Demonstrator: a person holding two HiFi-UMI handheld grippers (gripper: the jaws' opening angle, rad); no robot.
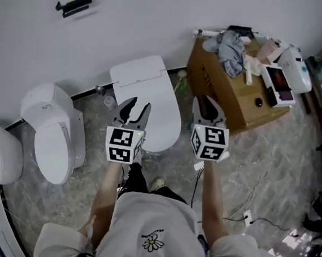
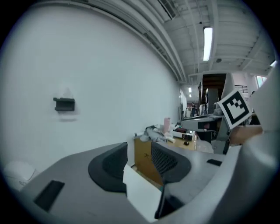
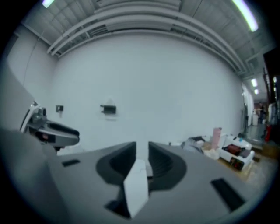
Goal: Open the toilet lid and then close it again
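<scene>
Your left tongs [image 1: 139, 104] are released: jaws apart, nothing between them. In the left gripper view only the brown cardboard box [image 2: 142, 161] shows through the gap. Your right tongs [image 1: 203, 103] are released too, with a narrower gap and nothing held; the right gripper view shows the plain white wall [image 3: 144, 83] behind the gap. Both tongs are up in front of you, side by side and apart, aimed at that wall.

The white plastic toilet lid [image 1: 147, 90] is down, flat on the middle toilet, which stands on the grey marbled floor [image 1: 276, 157] against the wall. In the head view the left tongs' tips overlap the lid's near part, and the right tongs sit just right of it. Neither gripper view shows the lid, and neither pair grips it.

A second white toilet [image 1: 53, 138] is to the left, also with its lid down. A third white rounded fixture [image 1: 4, 159] is cut off at the left edge. The cardboard box stands just right of the middle toilet, with a crumpled grey cloth [image 1: 230, 50] and a white handheld device [image 1: 296, 67] on top. A small black wall holder [image 1: 74, 4] is mounted high on the left. Thin cables [image 1: 248, 217] trail on the floor near your right side.
</scene>
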